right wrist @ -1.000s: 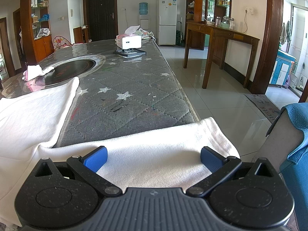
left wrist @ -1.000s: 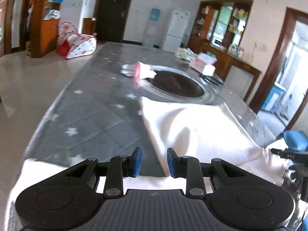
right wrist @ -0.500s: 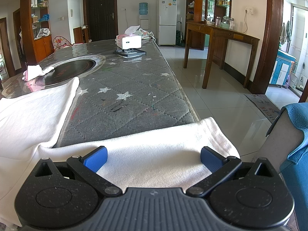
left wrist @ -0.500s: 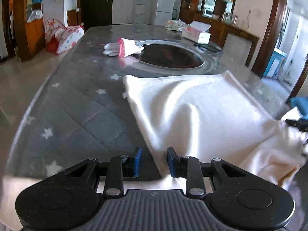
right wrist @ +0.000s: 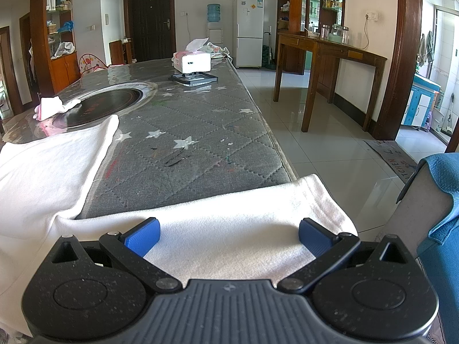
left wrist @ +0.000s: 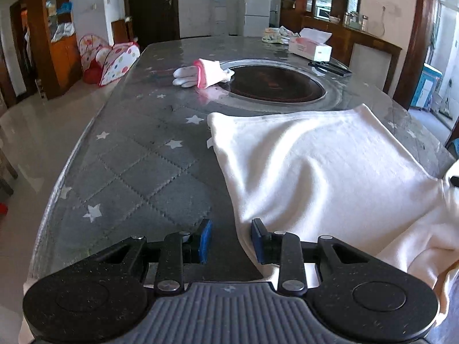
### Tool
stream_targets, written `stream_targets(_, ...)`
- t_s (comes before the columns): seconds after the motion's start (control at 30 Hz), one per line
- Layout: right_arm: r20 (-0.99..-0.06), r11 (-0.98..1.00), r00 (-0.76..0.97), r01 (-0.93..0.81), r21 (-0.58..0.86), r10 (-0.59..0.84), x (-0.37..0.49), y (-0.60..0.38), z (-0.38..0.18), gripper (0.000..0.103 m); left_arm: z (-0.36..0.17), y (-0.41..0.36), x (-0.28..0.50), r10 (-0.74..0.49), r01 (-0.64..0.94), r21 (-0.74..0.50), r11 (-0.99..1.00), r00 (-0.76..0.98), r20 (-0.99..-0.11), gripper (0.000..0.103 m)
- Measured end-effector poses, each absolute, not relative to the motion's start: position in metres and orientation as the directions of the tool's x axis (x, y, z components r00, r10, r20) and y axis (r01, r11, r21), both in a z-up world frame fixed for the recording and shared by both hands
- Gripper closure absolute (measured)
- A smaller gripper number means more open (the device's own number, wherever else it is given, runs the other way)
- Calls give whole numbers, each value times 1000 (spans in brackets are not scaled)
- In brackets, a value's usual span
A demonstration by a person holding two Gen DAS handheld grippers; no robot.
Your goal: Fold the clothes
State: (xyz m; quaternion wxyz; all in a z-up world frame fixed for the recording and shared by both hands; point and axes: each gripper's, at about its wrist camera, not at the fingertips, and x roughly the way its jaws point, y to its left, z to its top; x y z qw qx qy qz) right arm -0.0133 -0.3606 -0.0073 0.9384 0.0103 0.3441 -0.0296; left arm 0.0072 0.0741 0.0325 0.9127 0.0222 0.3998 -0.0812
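A white garment (left wrist: 315,166) lies spread on the grey star-patterned table (left wrist: 143,172), with one part hanging over the near edge. My left gripper (left wrist: 231,240) hovers low over the garment's left edge. Its blue pads stand a small way apart, and the hem runs under the gap by the right pad without being pinched. In the right wrist view the garment (right wrist: 43,177) stretches to the left, and its sleeve (right wrist: 243,229) lies along the table's near corner. My right gripper (right wrist: 229,236) stands wide open above that sleeve, gripping nothing.
A pink and white glove (left wrist: 200,76) lies by the round dark inset (left wrist: 275,86) mid-table. A tissue box (right wrist: 192,61) and a black tray (right wrist: 193,78) sit at the far end. Tiled floor drops off along the table's right edge (right wrist: 275,149). A blue-covered seat (right wrist: 441,200) stands near right.
The left gripper has rolled level and sunk toward the garment's left edge, so the cloth looks nearer. Its pads stand slightly wider apart. The right gripper has not moved.
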Motion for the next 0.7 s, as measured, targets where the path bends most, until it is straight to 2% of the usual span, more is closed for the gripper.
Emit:
stream_targets(0.37,-646,998,762,63,-1,-48,-13,-361,-7,0,50,63,23,-175,165,-84,983,686,-706,71)
stream_targets(0.7,-646,998,762,63,-1,-48,-13,-361,-7,0,39,42,64,-140,169,-32,985,676,-723,72)
